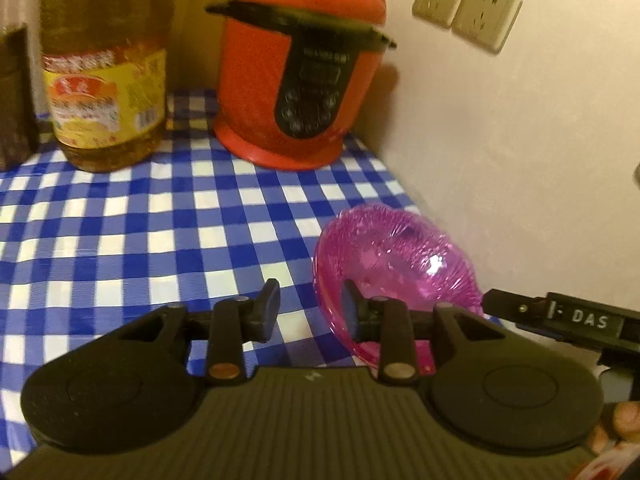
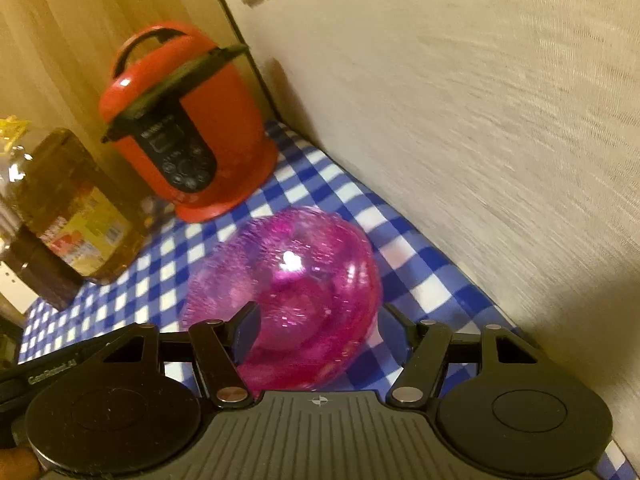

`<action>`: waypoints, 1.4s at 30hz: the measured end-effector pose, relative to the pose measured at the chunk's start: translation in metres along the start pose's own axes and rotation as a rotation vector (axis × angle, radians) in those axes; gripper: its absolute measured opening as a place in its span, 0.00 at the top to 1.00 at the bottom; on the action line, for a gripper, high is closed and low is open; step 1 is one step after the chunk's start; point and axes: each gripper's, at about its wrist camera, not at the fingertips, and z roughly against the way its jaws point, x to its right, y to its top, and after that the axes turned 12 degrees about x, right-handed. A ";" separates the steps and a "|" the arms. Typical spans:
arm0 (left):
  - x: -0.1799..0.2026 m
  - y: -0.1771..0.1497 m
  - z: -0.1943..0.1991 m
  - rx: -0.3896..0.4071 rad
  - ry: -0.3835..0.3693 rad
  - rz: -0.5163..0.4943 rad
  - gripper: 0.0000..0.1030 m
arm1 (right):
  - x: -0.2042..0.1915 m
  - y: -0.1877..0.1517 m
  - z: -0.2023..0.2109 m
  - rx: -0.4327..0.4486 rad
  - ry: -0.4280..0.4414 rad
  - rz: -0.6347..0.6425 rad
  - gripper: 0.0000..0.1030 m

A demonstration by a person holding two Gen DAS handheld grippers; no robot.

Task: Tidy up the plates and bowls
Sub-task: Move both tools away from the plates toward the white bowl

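Right gripper (image 2: 316, 332) jaws wide around pink bowl (image 2: 304, 288); left gripper (image 1: 310, 312) narrow, empty; I withdraw straight, avoiding the rim.

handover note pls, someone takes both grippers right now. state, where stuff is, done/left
Left gripper: jaws apart with nothing between them; its right finger overlaps the pink bowl's rim in view, contact unclear.
Right gripper: jaws open around the pink bowl, pads not pressing on it.
Bowl: on the blue checked tablecloth near the wall, in front of the red cooker; oil bottle sits to the left.
Done: bowl appears set down by the wall.
Left: no other plates or bowls in view; look for the rest.
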 end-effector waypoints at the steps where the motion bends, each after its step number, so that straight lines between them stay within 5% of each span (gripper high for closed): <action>1: 0.000 0.000 0.008 0.012 0.003 0.006 0.69 | -0.003 0.000 0.005 0.008 0.008 -0.001 0.37; 14: -0.011 -0.033 0.146 0.112 0.095 0.100 0.63 | -0.063 -0.031 0.104 0.081 0.153 0.071 0.37; 23: -0.032 -0.067 0.231 0.135 0.205 0.154 0.56 | -0.104 -0.078 0.153 -0.019 0.287 0.125 0.37; 42: -0.054 -0.103 0.302 0.150 0.353 0.256 0.51 | -0.119 -0.125 0.198 -0.124 0.433 0.163 0.37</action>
